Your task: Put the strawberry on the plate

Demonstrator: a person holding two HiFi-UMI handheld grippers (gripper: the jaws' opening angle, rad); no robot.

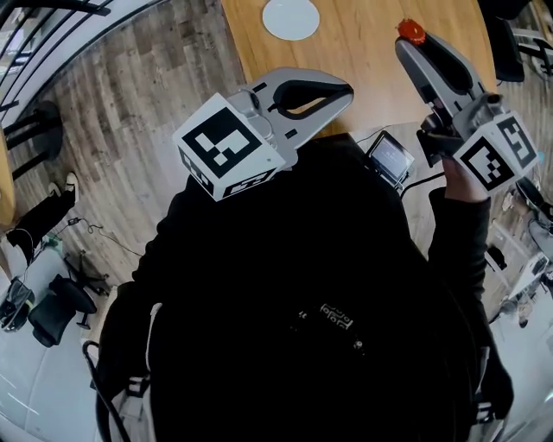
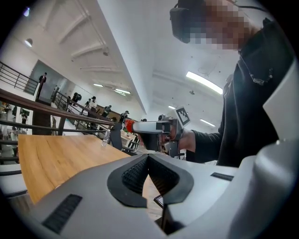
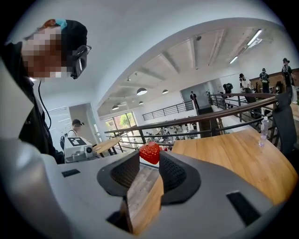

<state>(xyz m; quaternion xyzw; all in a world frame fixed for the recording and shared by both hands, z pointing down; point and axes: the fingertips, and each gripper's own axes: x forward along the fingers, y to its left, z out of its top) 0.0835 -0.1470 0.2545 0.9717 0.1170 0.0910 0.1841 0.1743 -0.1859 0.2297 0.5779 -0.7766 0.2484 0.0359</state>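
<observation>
A red strawberry [image 1: 411,32] is pinched at the tips of my right gripper [image 1: 412,38], held in the air over the near right part of the wooden table [image 1: 371,60]. In the right gripper view the strawberry [image 3: 150,152] sits between the two dark pads of the right gripper [image 3: 149,157]. The white plate [image 1: 290,17] lies on the table at the far edge, left of the strawberry. My left gripper [image 1: 346,89] hovers by the table's near edge, shut with nothing in it; its tips meet in the left gripper view [image 2: 148,158]. From there the strawberry [image 2: 129,125] shows ahead.
A small screen device [image 1: 390,158] hangs at the person's front between the grippers. A clear bottle [image 3: 264,130] stands on the table's far side. Wood plank floor [image 1: 130,95] lies left of the table, with railings and other people in the distance.
</observation>
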